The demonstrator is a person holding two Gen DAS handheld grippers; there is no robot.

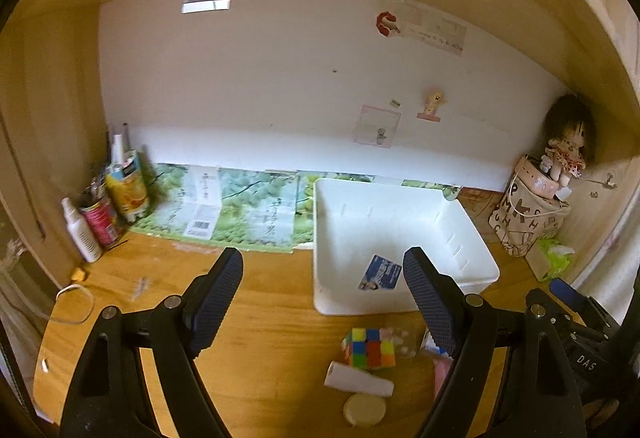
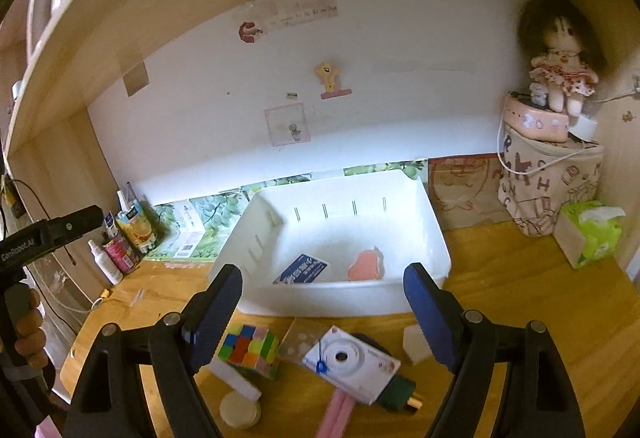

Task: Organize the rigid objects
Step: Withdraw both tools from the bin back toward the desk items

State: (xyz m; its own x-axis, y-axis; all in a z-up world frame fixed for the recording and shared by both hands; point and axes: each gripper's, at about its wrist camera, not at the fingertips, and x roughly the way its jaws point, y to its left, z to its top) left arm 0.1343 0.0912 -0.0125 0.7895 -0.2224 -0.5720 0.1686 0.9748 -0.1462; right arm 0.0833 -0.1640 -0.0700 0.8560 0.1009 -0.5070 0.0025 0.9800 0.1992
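Observation:
A white bin [image 1: 472,238] [image 2: 432,222] stands at the back of the wooden desk. Inside it lie a blue card [image 1: 382,272] [image 2: 304,270] and a pink-orange flat piece [image 2: 366,264]. In front of the bin lie a colour cube [image 1: 370,348] [image 2: 250,350], a white tube [image 1: 358,382] [image 2: 236,376], a round cream lid [image 1: 364,410] [image 2: 240,412], a white toy camera [image 2: 352,362], a white block [image 2: 416,344] and a pink strip [image 2: 338,418]. My left gripper [image 1: 322,266] and my right gripper [image 2: 323,278] both hover open and empty above these loose items, short of the bin.
Spray bottles and cans [image 1: 104,213] crowd the back left corner. A lettered fabric bag [image 2: 548,181] with a doll [image 2: 560,69] on top and a green tissue pack [image 2: 588,234] fill the back right. Green printed sheets [image 1: 240,205] lie against the wall. A shelf board runs overhead.

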